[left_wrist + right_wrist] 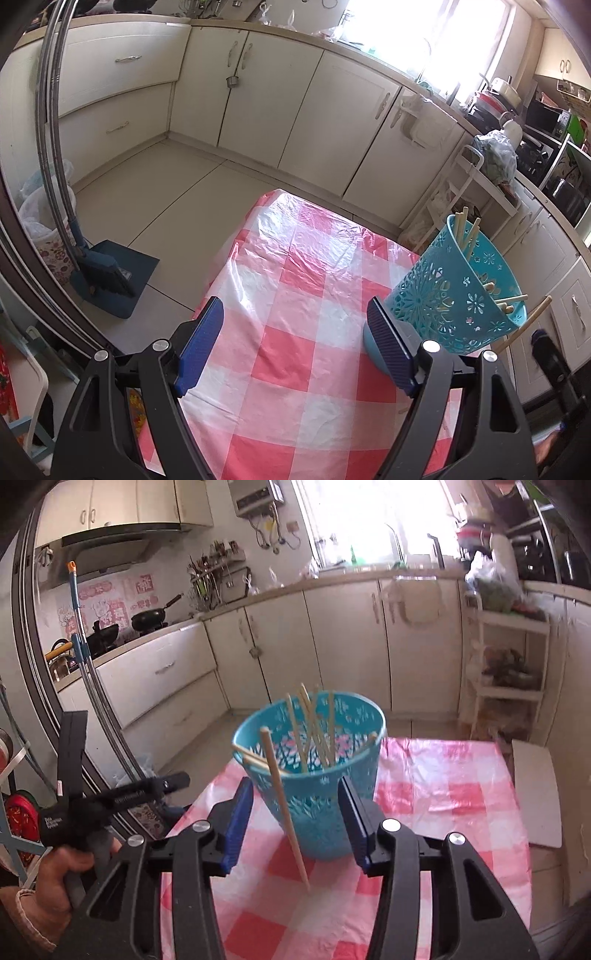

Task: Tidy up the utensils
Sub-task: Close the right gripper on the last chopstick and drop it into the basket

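In the left wrist view the left claw [295, 343] gapes empty over the checked worktop [295, 266] beside the teal basket [458, 295] of chopsticks [467, 232], while the right wrist view shows the right claw [295, 827] spread apart around a loose chopstick [284, 805] leaning against that basket [317, 805].

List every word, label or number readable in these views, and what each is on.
No text can be read with certainty.
Left gripper: white print along its black body, too blurred to read.
Its handle: small white lettering, too small to read.
Pink wall decorations: figures or characters, illegible.
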Available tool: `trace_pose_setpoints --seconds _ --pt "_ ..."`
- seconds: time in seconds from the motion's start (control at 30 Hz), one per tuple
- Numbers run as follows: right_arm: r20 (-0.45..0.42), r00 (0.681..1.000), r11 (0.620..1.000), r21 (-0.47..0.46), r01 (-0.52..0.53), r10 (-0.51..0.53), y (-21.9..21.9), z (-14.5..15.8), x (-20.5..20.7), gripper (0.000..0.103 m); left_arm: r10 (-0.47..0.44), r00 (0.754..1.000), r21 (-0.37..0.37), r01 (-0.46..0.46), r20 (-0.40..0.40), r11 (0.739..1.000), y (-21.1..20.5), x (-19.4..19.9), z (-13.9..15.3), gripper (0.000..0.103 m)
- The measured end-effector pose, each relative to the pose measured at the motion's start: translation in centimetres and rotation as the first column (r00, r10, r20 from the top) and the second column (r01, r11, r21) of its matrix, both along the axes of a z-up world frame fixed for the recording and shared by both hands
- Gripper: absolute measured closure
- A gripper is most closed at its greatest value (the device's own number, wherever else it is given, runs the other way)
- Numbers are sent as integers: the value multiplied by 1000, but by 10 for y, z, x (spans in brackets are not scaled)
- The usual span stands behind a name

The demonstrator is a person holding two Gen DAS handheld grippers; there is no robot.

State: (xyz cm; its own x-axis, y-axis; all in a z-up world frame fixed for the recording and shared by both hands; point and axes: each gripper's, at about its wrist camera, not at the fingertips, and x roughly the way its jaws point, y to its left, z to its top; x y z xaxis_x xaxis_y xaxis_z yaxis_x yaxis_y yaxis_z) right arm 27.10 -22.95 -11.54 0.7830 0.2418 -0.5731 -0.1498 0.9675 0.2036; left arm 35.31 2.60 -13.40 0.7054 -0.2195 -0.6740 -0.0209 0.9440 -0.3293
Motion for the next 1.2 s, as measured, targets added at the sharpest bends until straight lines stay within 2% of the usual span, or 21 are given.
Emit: trace_pose_setpoints --seconds 0.1,0.17,0.2,0.23,0.27,0.37,0.43,0.57,0.67,0.73,0.83,0.93,1.0,1.07,1.1,1.13,1.17,1.2 --pt "6 1000 1000 -7 -21 21 3 5 15 55 -14 1000 -2 14 -2 1000 -4 0 0 27" --pt "-1 1000 1000 6 -21 21 0 4 25 59 -22 1000 7 22 2 1000 -6 0 0 27" --pt "-7 1000 1000 9 -22 22 -1 1 31 72 -22 1000 8 22 2 1000 -6 0 0 27" --pt "-23 999 999 12 -33 33 -1 -2 37 95 -22 1000 5 22 1 1000 -5 0 0 27" --pt "-37 998 999 13 -44 45 2 -5 39 97 -21 1000 0 21 -4 1000 -5 1 -1 27" --pt "-18 997 997 26 -76 76 4 5 39 97 -19 1000 -6 19 -13 1000 -3 1 -2 27" --pt "11 996 991 99 -89 89 -3 28 41 97 -21 1000 -11 21 -17 1000 -2 1 -2 27" --pt "105 991 983 153 -97 82 -13 85 55 97 -33 999 -11 32 -27 999 -4 3 -2 27" --pt "158 985 986 138 -89 67 -14 118 74 97 -42 999 -5 41 -32 999 -6 3 -3 27" --pt "174 983 993 96 -72 54 -12 128 84 97 -44 998 -3 44 -36 999 -7 4 -3 27" --pt "153 987 999 2 -47 46 -2 115 99 97 -46 998 -4 45 -46 999 -6 6 -4 26" --pt "83 996 998 -50 -38 42 1 78 109 97 -51 997 -6 51 -54 999 -7 8 -5 26" --pt "7 999 997 -72 -35 35 1 46 117 97 -57 997 -2 57 -53 998 -8 8 -4 24" --pt "-67 998 997 -66 -26 21 -4 24 121 90 -62 997 17 63 -45 998 -10 6 -3 22" --pt "-91 996 998 -56 -11 5 -8 17 119 75 -66 997 31 67 -41 997 -12 5 -3 21" --pt "-86 996 999 -43 7 -11 -12 16 112 64 -69 997 44 71 -37 996 -14 4 -2 18" --pt "-59 998 999 -30 23 -25 -15 21 100 59 -76 997 60 78 -34 995 -17 2 -1 17" --pt "-32 999 999 -23 29 -30 -16 28 87 47 -84 996 74 86 -30 994 -19 -1 0 16"
